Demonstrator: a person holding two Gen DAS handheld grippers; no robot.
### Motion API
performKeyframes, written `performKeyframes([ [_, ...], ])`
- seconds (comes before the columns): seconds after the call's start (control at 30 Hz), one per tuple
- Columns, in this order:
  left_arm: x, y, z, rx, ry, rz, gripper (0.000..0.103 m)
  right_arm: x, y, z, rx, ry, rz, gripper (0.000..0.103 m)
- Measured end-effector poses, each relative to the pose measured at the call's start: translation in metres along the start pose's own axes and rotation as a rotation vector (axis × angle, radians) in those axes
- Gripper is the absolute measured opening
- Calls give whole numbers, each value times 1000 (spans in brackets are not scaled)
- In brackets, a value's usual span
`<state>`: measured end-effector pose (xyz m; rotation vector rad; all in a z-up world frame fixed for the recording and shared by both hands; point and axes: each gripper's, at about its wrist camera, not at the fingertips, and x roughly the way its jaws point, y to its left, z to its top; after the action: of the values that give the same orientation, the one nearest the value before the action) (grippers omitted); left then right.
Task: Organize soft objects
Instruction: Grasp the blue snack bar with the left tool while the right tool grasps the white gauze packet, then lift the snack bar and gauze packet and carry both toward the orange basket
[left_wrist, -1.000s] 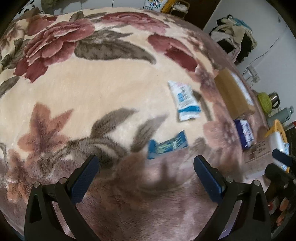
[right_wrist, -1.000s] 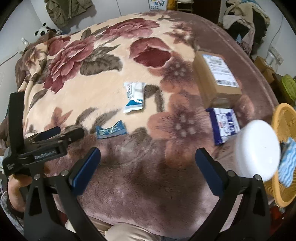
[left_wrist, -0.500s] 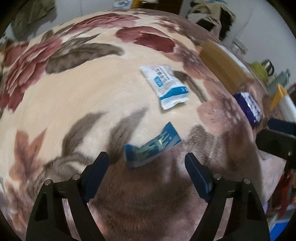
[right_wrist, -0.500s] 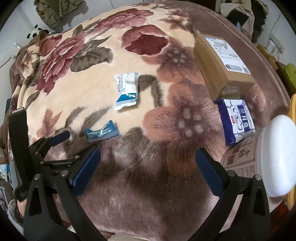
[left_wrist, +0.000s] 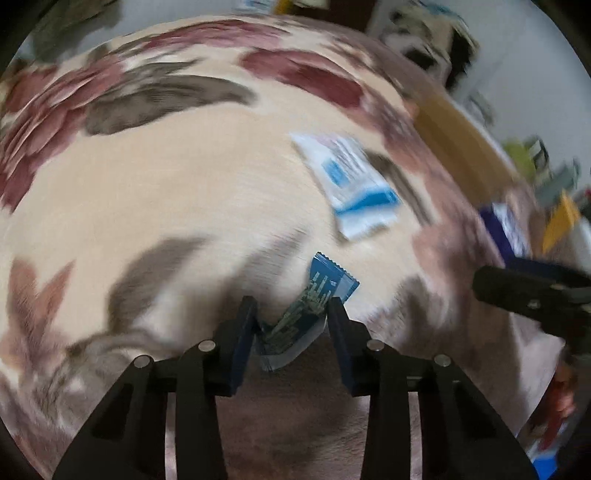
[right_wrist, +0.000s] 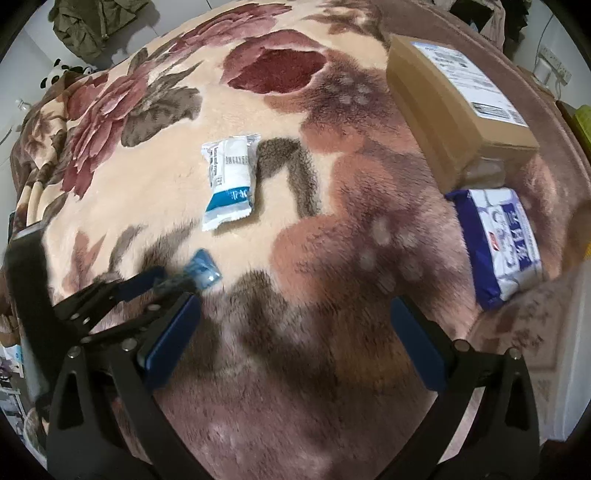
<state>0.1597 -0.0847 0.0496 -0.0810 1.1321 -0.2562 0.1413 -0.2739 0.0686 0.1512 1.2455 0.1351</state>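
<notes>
Down on the plush floral blanket (right_wrist: 155, 177), the left gripper (left_wrist: 291, 317) had just been closing its blue-padded jaws around the small dark-blue foil sachet with a zigzag end (left_wrist: 314, 306); the sachet stood crumpled between the pads with both pads against its sides, its lower end hidden behind the fingers and its serrated top sticking out above them. From the right wrist view the same sachet (right_wrist: 201, 271) appeared only as a blurred blue tip past the left gripper's fingers. The right gripper (right_wrist: 295, 328) hovered with its jaws spread wide and nothing between them, over the brown border of the blanket. Beyond the sachet lay a white and blue soft pouch (right_wrist: 229, 181), flat on the cream area, well apart from both grippers; its print was too smeared in the left view to read. Farther right, a navy and white plastic-wrapped tissue pack (right_wrist: 502, 243) rested just beside a brown cardboard box with a white shipping label (right_wrist: 454, 107). A white rounded object at the right edge was cut off.
</notes>
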Motion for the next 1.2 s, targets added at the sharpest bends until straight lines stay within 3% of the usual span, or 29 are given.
performKeyframes([
  [0.07, -12, 18, 0, -57, -36, 30, 21, 4, 5, 6, 1, -6, 7, 103],
  [0.1, -15, 26, 0, -80, -43, 41, 17, 6, 7, 10, 0, -12, 14, 103],
  [0.27, -11, 53, -1, -124, -11, 2, 18, 23, 24, 33, -3, -20, 21, 103],
  [0.3, -11, 56, -1, -132, -13, -15, 26, 28, 28, 38, -5, -23, 14, 103],
  [0.33, -12, 57, -2, -135, -17, -28, 42, 33, 30, 42, -6, -22, 6, 103],
  [0.4, -14, 59, -2, -135, -26, -45, 58, 44, 35, 51, -9, -18, -10, 103],
  [0.5, -18, 59, 0, -123, -37, -48, 61, 58, 42, 61, -21, -10, -16, 100],
  [0.7, -24, 40, 4, -20, -34, -43, 62, 78, 51, 66, -87, 39, -17, 38],
  [0.9, -11, 0, 6, 109, -8, -29, 62, 49, 29, 33, -57, 25, 11, 36],
  [1.0, 8, -14, 8, 134, 29, 4, 61, 36, 14, 13, -55, 33, 5, 36],
  [1.03, 15, -16, 9, 141, 45, 20, 57, 31, 8, 7, -51, 34, 10, 36],
  [1.1, 28, -19, 10, 149, 74, 45, 51, 27, 3, 4, -50, 33, 21, 36],
  [1.2, 37, -18, 12, 145, 90, 54, 50, 30, 4, 5, -51, 43, 37, 38],
])
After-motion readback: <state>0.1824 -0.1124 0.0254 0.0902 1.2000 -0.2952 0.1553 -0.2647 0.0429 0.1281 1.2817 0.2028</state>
